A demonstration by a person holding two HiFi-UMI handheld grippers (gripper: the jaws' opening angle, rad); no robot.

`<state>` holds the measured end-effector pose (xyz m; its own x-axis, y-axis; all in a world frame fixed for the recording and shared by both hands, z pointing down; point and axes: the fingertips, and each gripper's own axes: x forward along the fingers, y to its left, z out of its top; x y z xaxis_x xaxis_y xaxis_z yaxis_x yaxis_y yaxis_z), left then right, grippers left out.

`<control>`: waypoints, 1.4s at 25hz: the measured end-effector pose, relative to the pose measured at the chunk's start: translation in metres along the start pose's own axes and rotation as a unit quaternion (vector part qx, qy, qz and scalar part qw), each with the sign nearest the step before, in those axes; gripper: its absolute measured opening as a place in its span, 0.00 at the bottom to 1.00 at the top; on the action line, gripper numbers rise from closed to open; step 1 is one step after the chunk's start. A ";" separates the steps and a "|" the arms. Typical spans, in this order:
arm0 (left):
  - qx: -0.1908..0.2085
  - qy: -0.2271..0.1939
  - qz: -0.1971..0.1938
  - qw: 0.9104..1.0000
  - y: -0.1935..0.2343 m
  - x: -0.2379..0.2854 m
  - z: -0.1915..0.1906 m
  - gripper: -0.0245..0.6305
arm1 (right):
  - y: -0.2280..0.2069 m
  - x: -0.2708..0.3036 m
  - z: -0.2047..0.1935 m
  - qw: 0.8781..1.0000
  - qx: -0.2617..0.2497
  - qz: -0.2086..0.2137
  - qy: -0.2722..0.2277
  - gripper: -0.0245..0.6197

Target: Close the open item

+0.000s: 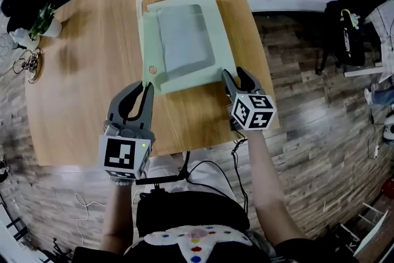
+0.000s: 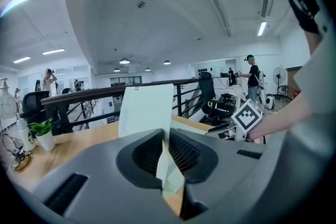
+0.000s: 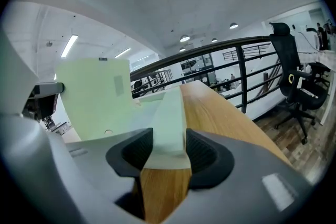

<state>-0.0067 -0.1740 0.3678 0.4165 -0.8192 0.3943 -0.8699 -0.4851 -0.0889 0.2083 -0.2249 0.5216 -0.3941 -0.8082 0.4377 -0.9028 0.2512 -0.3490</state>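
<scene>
Pale-green box [image 1: 184, 40] lies by the surface's [image 1: 80, 95] right edge, bare wood to its left. Its lid [image 2: 146, 110] stands upright. Only the left tool's [image 1: 146, 88] view shows it clamped on the flap [image 2: 167, 176]; the right tool [image 1: 237, 76] gapes around the near-right corner

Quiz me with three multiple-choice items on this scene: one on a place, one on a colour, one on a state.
1. Where is the plant?
A in the box
B at the table's far left corner
C on the floor
2. Box colour?
A pale green
B red
C black
3. The lid is:
A flat shut
B off the table
C upright, pinched in the left tongs

Answers: B, the pot stands by that corner. A, walls and lid are pale green. C, the sheet rises from between closed jaws.
</scene>
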 end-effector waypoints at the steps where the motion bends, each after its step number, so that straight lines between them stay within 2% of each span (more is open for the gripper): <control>1: 0.006 0.001 -0.006 1.000 -0.006 0.004 0.003 0.10 | 0.000 0.000 0.000 1.000 -0.001 0.001 0.000 0.34; 6: 0.041 0.025 -0.034 0.998 -0.034 0.025 0.006 0.10 | -0.002 -0.003 0.001 1.000 0.002 0.007 -0.005 0.33; 10: 0.079 0.056 -0.061 0.993 -0.058 0.047 0.001 0.11 | -0.002 -0.002 0.001 1.000 0.002 0.009 -0.006 0.33; 14: 0.147 0.087 -0.095 0.981 -0.085 0.067 -0.004 0.12 | -0.002 -0.003 0.003 1.000 0.001 0.009 -0.007 0.33; 21: 0.229 0.143 -0.126 0.955 -0.119 0.099 -0.027 0.12 | -0.004 -0.004 0.003 1.000 0.001 0.013 -0.010 0.33; 30: 0.259 0.200 -0.154 0.932 -0.140 0.125 -0.058 0.11 | -0.005 -0.003 0.004 1.000 -0.003 0.020 -0.009 0.33; 35: 0.259 0.225 -0.167 0.924 -0.145 0.131 -0.071 0.12 | -0.005 -0.005 0.006 0.999 -0.037 0.027 -0.003 0.34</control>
<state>0.1552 -0.1890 0.4976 0.3854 -0.4430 0.8094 -0.4200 -0.8653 -0.2736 0.2153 -0.2252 0.5165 -0.4419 -0.7956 0.4143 -0.8904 0.3328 -0.3106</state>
